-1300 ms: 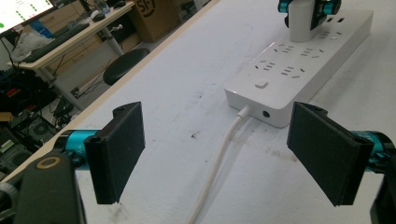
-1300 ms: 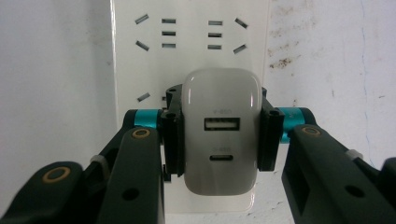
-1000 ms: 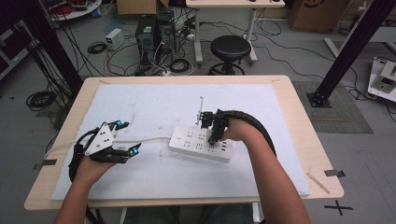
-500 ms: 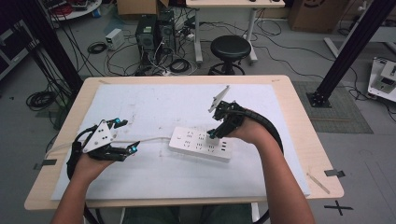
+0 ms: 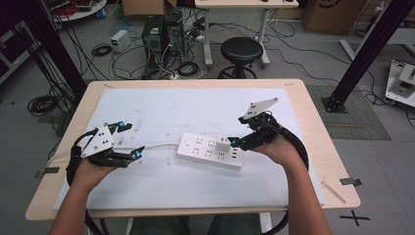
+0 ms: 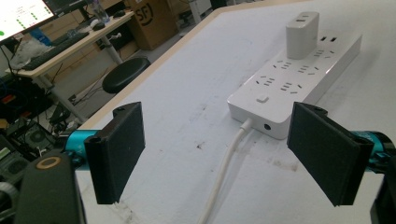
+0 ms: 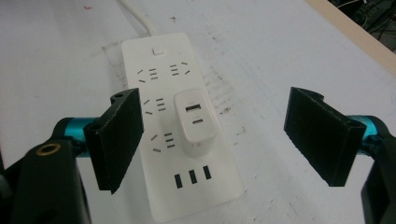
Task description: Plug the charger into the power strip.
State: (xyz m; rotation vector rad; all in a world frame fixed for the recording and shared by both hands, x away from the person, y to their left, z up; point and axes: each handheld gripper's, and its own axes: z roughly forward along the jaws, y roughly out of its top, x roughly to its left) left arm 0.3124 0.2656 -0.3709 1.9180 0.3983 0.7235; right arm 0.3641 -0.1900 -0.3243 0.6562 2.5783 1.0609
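Observation:
A white power strip [image 5: 210,151] lies mid-table on the white mat, its cable [image 5: 156,146] running left. A white USB charger [image 5: 222,144] stands plugged into it. My right gripper [image 5: 239,131] hovers just right of the strip; its jaws have just been opening and stand wide apart with nothing pressed between them. In the right gripper view the charger [image 7: 194,121] sits on the strip [image 7: 159,74] beyond the open gripper [image 7: 219,137]. My left gripper [image 5: 131,140] is open near the cable, left of the strip [image 6: 289,88], charger [image 6: 302,35] and cable [image 6: 224,172].
The white mat [image 5: 161,107] covers most of the wooden table [image 5: 313,122]. Beyond the far edge stand a black stool [image 5: 242,50], computer towers [image 5: 154,32] and floor cables. A black post [image 5: 364,54] rises at the right.
My right gripper has drawn back to the right and up from over the power strip, and its jaws have spread apart. The charger stays on the strip. The left hand has held still.

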